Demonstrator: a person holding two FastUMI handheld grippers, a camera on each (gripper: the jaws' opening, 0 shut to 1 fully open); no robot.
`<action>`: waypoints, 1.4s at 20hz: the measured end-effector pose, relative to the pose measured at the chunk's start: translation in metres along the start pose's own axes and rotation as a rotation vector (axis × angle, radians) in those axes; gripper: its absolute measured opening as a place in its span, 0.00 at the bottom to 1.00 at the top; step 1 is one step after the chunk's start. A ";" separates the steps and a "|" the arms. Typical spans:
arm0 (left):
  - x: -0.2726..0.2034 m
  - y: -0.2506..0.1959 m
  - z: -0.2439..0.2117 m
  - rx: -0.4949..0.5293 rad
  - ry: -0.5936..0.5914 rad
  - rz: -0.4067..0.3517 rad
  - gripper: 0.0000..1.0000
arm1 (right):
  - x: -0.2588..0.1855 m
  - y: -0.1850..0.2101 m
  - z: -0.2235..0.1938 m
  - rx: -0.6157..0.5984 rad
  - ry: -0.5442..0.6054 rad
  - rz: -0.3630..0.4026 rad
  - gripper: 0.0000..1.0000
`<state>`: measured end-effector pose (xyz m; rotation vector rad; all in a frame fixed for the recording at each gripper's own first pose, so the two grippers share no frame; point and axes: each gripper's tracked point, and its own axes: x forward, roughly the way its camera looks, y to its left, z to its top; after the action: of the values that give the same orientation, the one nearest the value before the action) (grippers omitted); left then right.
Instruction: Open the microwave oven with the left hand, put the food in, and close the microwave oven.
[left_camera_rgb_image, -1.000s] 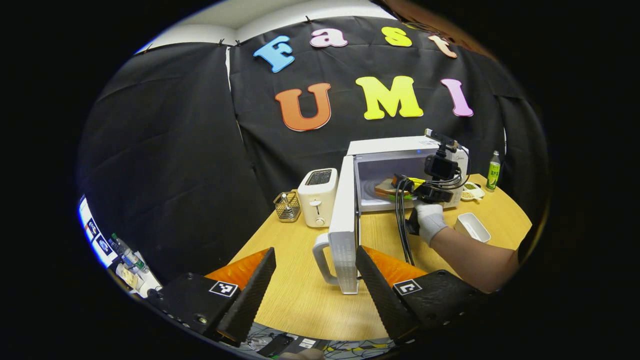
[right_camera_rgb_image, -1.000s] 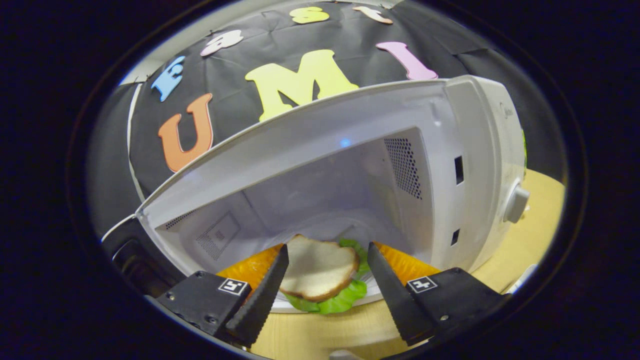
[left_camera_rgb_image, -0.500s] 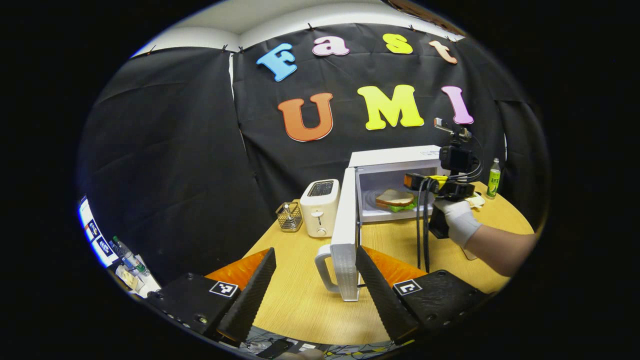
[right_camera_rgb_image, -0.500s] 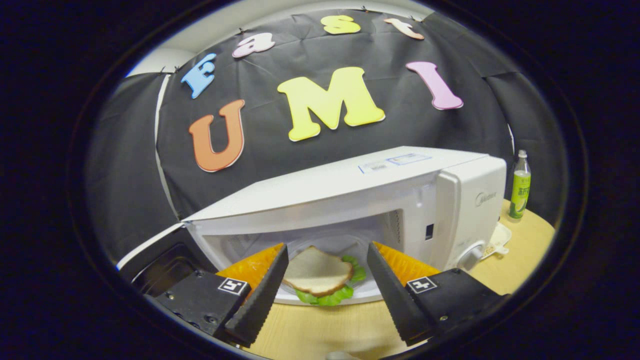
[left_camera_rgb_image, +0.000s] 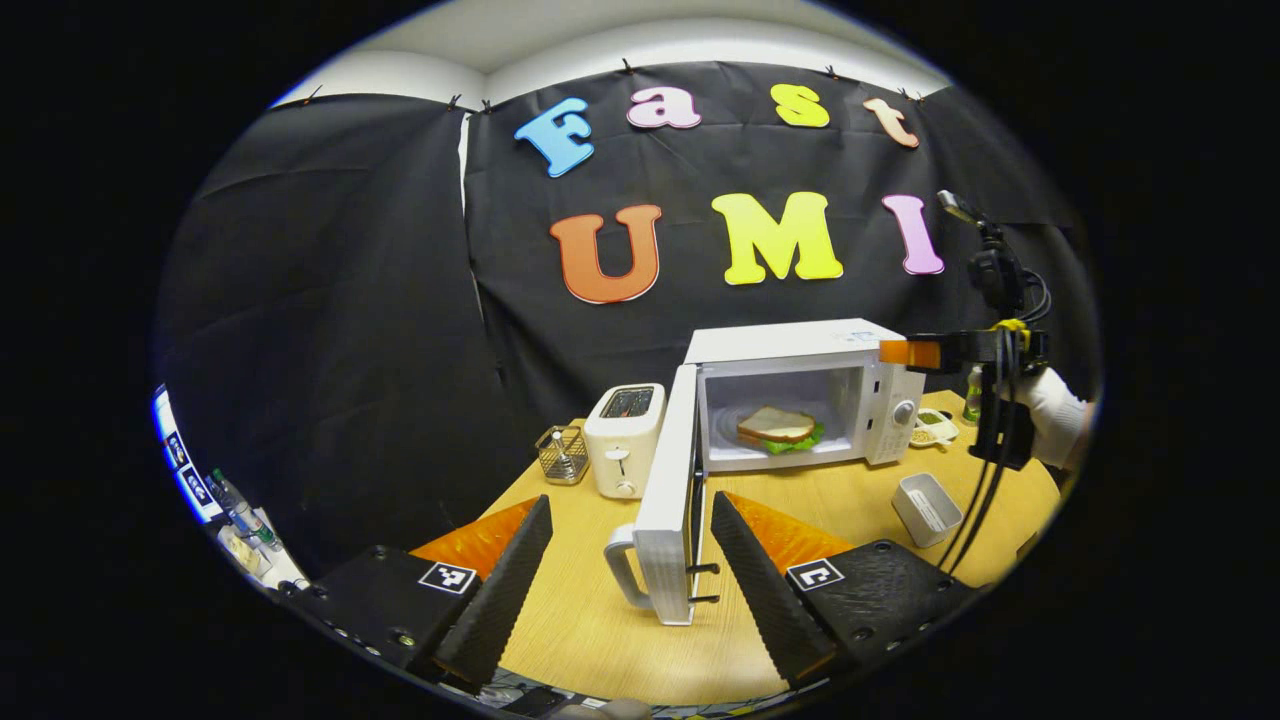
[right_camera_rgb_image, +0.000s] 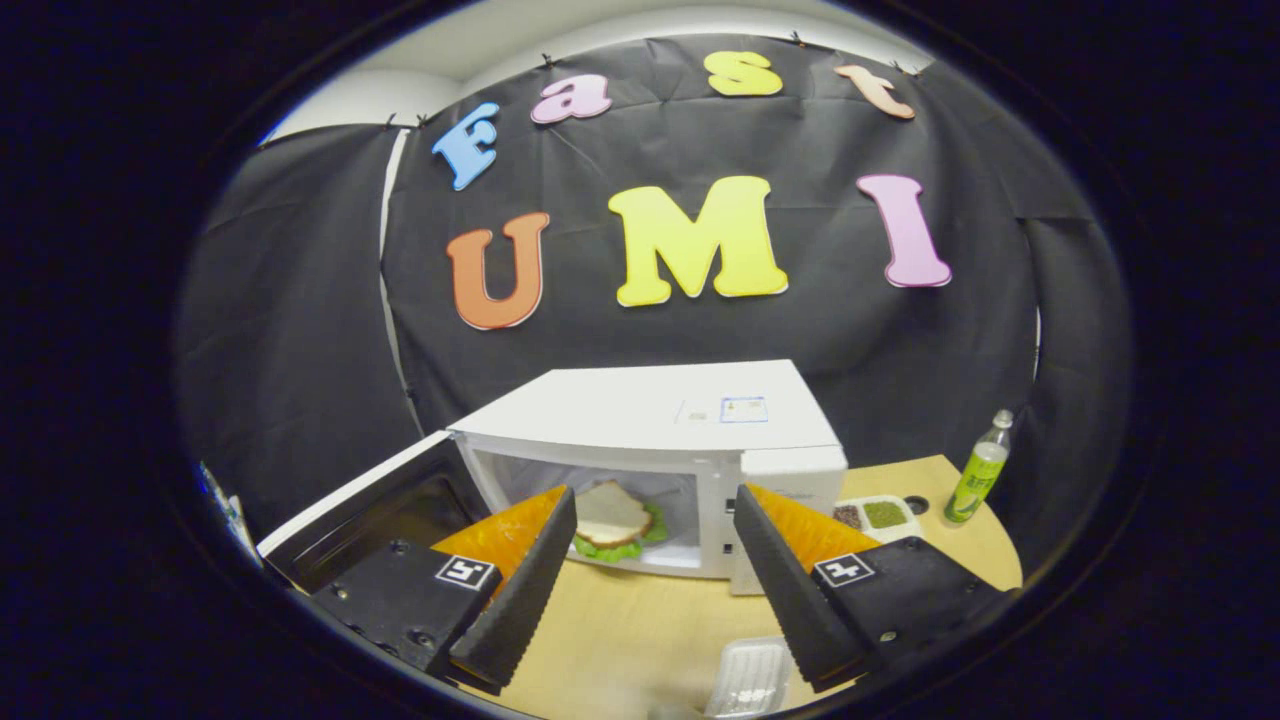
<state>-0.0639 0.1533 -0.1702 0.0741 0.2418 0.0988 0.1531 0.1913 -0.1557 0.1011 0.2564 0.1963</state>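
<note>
Beside the microwave (left_camera_rgb_image: 790, 390), left view alone shows a toaster (left_camera_rgb_image: 622, 438).

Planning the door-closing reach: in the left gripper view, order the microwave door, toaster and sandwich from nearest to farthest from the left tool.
1. Microwave door: open, edge-on between the left tool's fingers.
2. Toaster: behind, left.
3. Sandwich: inside the microwave, farthest.

Staged recording booth w/ mock kitchen, not a real home: black cloth wall (left_camera_rgb_image: 330, 300) pinned up behind a round wooden table (left_camera_rgb_image: 590, 620). Kitchen props on it: white microwave (left_camera_rgb_image: 800, 385), toaster (left_camera_rgb_image: 622, 438), wire basket (left_camera_rgb_image: 562, 453), drink bottle (right_camera_rgb_image: 980, 468), snack tray (right_camera_rgb_image: 870, 515). Cables hang off the far hand-held gripper (left_camera_rgb_image: 905, 352).
</note>
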 end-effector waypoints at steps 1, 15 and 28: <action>0.002 -0.002 0.007 0.002 -0.017 -0.004 0.97 | -0.014 -0.010 0.003 -0.014 0.006 -0.005 1.00; 0.039 0.012 0.058 0.022 -0.130 -0.001 0.93 | -0.139 -0.112 0.051 -0.054 -0.033 -0.168 0.92; 0.082 0.044 -0.028 -0.006 0.003 0.016 0.00 | -0.164 -0.122 0.027 0.034 0.043 -0.221 1.00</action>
<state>0.0045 0.2079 -0.2128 0.0702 0.2443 0.1158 0.0261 0.0367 -0.1046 0.1012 0.3117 -0.0256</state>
